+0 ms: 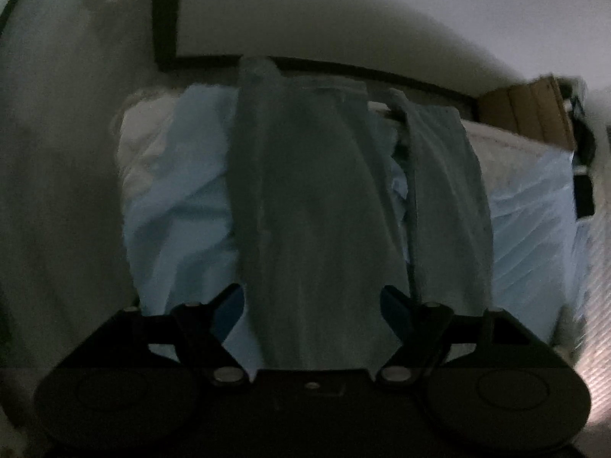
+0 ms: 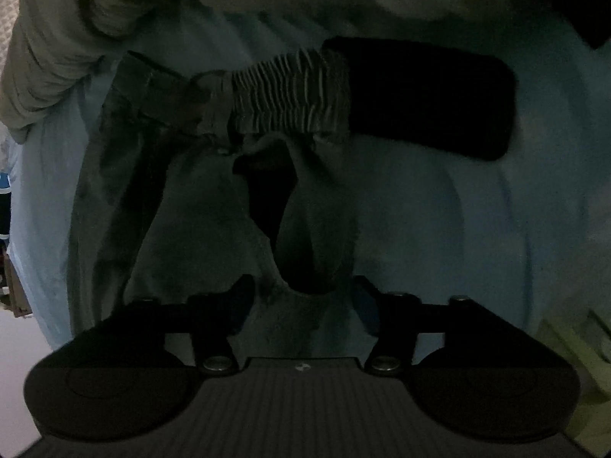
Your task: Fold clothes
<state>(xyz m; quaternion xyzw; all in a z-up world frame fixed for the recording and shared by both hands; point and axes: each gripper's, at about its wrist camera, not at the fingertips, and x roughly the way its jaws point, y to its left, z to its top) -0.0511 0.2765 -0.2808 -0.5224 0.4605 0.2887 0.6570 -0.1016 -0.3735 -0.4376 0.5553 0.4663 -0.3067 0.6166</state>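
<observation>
A pair of grey-blue jeans lies stretched out on a light blue sheet, with the second leg beside the first. My left gripper points down over the nearer leg. Its jaws stand wide, one on each side of the leg, and I see no pinch. In the right wrist view the jeans' waist end is rumpled, with a dark gap in the cloth. My right gripper hangs over a raised denim fold, jaws half apart. The picture is dark.
A striped grey garment and a black cloth lie just beyond the waist. A beige quilted bundle sits at the upper left. A cardboard box stands past the bed's far right corner, and white bedding lies at its left.
</observation>
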